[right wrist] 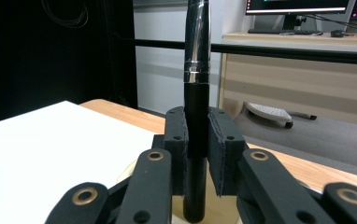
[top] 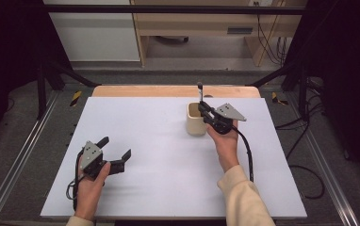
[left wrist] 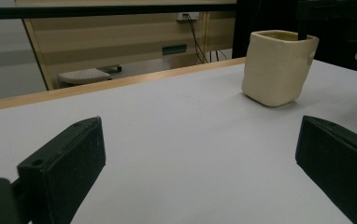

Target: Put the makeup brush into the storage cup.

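Room was dim at the sides, with black frame rails and loose cables on a grey floor; pale wooden furniture stood beyond the far edge. One white table filled the middle of the high view, a strip of bare wood showing along its far side.

Counted on the table: one cream cup, squarish and upright, right of centre and toward the far edge. Nothing else lay on the white surface apart from the grippers.

One pen, with a dark lower barrel and a chrome upper part, stood upright with its lower end down inside the cup and its top rising above the rim. In the right gripper view the pen ran vertically between the two pads, both pressed against its dark barrel.

Two grippers, one per hand. The right gripper sat at the cup's right side, over its rim, clamped narrow on the pen.

The left gripper rested low at the near left of the table, well apart from the cup, its jaws spread wide with nothing between them. The left gripper view showed the cup ahead and to the right, past bare table.
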Demonstrator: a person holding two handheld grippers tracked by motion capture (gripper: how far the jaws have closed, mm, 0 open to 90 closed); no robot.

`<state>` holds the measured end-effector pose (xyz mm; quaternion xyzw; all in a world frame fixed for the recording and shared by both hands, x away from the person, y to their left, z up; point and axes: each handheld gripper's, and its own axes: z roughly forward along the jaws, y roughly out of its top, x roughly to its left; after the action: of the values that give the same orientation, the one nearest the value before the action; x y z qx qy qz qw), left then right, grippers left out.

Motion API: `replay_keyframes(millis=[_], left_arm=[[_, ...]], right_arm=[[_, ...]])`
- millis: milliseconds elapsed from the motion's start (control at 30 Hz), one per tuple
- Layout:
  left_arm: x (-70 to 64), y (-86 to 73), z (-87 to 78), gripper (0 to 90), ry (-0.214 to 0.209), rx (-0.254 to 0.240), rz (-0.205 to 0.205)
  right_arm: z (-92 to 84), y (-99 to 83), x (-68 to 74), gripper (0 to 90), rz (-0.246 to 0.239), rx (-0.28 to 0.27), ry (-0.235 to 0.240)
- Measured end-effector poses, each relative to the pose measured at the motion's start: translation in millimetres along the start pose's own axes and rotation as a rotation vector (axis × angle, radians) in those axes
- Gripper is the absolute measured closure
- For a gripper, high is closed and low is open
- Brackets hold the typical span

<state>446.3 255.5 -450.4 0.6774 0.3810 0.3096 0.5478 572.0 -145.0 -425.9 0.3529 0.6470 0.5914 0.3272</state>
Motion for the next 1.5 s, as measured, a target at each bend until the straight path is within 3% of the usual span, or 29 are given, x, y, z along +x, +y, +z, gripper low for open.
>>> replay_keyframes(millis=[233, 400, 700, 900, 1067, 1200, 1500], left_arm=[[0.9, 0.0, 0.3, 1.2, 0.002, -0.004, -0.006], [0.3, 0.5, -0.3, 1.2, 0.001, -0.005, -0.004], [2.4, 0.3, -0.8, 1.2, 0.006, -0.004, -0.004], [1.9, 0.4, -0.8, 1.2, 0.004, -0.004, -0.002], [2.9, 0.5, -1.2, 1.2, 0.006, -0.003, -0.001], [3.1, 0.4, -1.4, 1.2, 0.009, -0.003, -0.006], [3.6, 0.5, -1.4, 1.2, 0.01, -0.007, -0.007]], right_arm=[[-6.0, 3.1, 3.4, 58.3, 0.031, 0.03, 0.01], [-16.3, 10.4, 4.2, 53.2, 0.023, 0.013, 0.008], [-23.4, 14.1, 2.2, 46.8, 0.007, 0.035, -0.002], [-25.3, 17.9, 4.9, 33.3, 0.001, 0.062, -0.024], [-27.3, 21.5, 6.7, 25.9, 0.024, 0.102, -0.043], [-29.4, 24.8, 9.1, 22.8, 0.042, 0.095, -0.043], [-34.9, 30.2, 15.7, 17.2, -0.001, 0.109, -0.053]])
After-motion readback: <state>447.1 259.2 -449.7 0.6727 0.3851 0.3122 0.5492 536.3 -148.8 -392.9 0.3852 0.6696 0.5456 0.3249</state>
